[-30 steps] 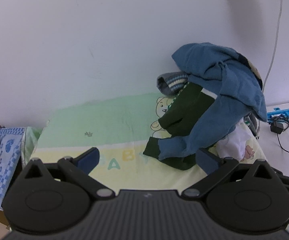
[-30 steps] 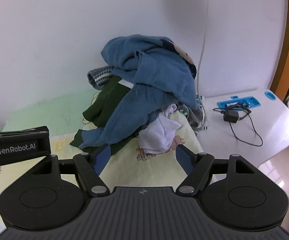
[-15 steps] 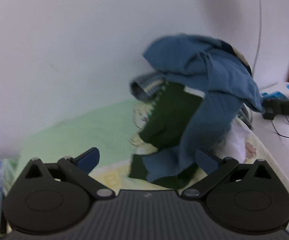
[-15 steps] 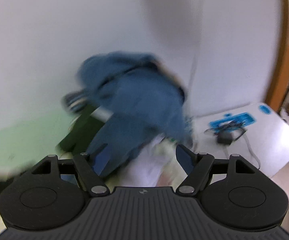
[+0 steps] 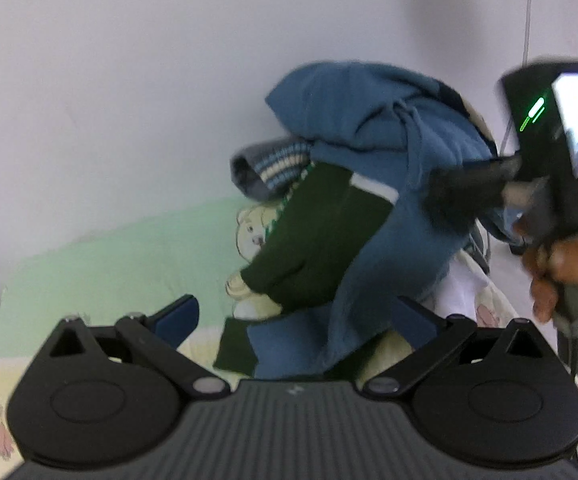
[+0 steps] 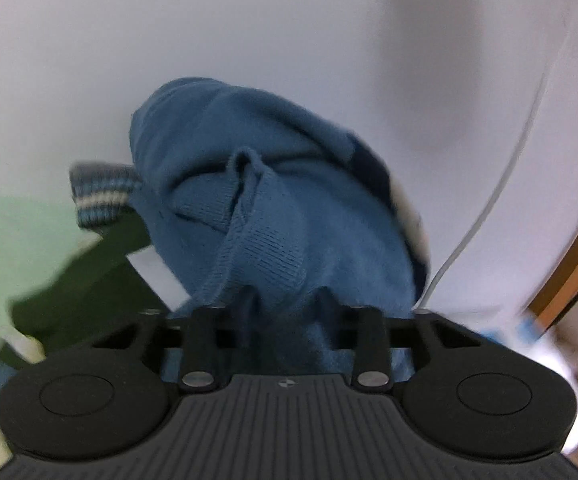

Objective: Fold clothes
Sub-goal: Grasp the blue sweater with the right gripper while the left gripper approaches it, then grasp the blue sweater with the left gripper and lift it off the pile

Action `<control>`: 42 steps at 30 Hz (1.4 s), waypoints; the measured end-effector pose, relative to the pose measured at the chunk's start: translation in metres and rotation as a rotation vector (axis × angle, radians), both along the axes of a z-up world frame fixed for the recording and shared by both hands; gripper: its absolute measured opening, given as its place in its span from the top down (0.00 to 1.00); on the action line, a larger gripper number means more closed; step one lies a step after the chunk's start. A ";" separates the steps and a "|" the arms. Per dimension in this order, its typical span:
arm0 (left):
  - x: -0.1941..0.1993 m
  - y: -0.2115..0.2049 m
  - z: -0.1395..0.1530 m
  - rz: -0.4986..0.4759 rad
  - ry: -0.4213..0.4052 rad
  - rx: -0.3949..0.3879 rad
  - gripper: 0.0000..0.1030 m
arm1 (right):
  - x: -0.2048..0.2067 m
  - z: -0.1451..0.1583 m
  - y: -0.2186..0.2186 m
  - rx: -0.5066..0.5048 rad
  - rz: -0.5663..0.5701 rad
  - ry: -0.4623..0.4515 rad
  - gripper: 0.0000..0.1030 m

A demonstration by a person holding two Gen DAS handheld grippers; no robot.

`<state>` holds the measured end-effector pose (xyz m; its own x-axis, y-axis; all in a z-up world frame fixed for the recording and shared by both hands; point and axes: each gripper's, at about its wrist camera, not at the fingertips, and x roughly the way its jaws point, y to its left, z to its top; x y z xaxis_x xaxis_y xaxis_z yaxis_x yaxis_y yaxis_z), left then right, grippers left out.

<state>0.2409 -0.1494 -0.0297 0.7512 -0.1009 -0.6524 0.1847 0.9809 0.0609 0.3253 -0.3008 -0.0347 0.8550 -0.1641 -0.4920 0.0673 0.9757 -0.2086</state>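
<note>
Gripping a fold of the blue sweater [image 6: 273, 216] with the right gripper [image 6: 285, 300], jaws just closing | left gripper [image 5: 295, 316] gaping before the sweater's hanging edge | green blanket [image 5: 121, 248] lying bare left of it.

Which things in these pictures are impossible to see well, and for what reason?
- Right gripper pads, right wrist view: sunk in the blue sweater; jaws have just been closing on it.
- White garment, left wrist view: mostly under the sweater.
- Striped garment: only a cuff shows.
- Green sweater, right wrist view: blurred.
- Left gripper: open, empty.
</note>
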 end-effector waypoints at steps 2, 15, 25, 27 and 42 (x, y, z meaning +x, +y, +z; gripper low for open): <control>-0.002 -0.002 -0.005 -0.008 0.010 0.008 0.01 | -0.008 0.009 -0.009 0.041 0.011 -0.012 0.84; -0.045 -0.034 -0.002 -0.130 -0.082 -0.009 0.01 | -0.115 0.088 -0.044 0.398 0.300 -0.063 0.91; -0.072 -0.031 -0.040 -0.138 0.024 -0.018 0.01 | -0.154 0.084 -0.028 0.340 0.314 -0.068 0.66; -0.065 -0.033 -0.045 -0.120 0.040 -0.060 0.01 | -0.133 0.076 -0.028 0.321 0.289 -0.031 0.59; 0.023 -0.075 -0.099 0.056 0.061 -0.081 0.03 | 0.011 0.030 0.098 -0.188 0.375 0.155 0.31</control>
<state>0.2637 -0.2244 -0.1284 0.7161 -0.1146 -0.6885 0.1307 0.9910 -0.0291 0.3362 -0.2031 -0.0044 0.7908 0.0444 -0.6105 -0.3302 0.8708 -0.3643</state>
